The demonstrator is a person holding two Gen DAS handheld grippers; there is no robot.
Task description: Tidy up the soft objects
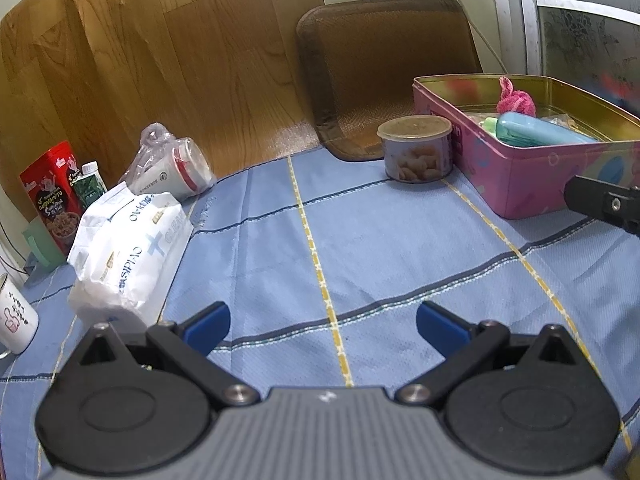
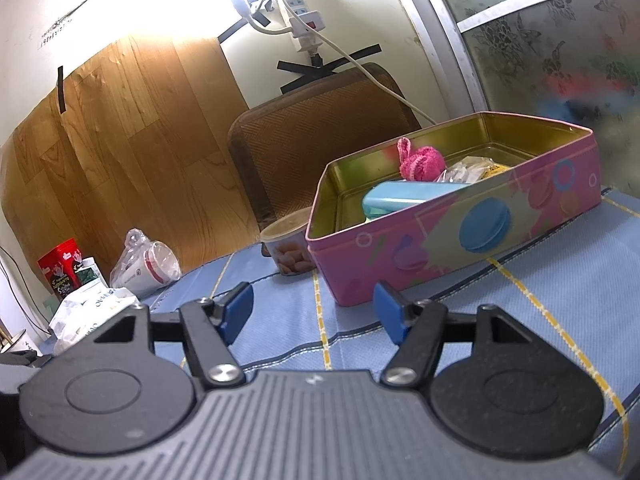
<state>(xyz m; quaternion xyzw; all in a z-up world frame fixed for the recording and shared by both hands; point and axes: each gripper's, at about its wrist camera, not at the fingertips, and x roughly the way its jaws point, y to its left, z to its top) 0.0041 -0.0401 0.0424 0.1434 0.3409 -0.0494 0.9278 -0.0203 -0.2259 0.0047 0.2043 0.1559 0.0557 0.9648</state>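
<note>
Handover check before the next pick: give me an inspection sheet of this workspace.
Surface: blue checked tablecloth, bare in the middle.
Job's things: pink tin open, holding a pink knitted item, a blue case and a clear bag.
Clutter: white tissue pack, bagged cup, snack can, red canister, mug.
Grippers: left gripper and right gripper open, empty.
Cables: white cord from a wall power strip.
Surroundings: wood-pattern sheet, brown cushion, frosted glass.

Strong glare top centre on wall (image 2: pixel 168 4); fisheye edges bent, dark corners; mild blur.
</note>
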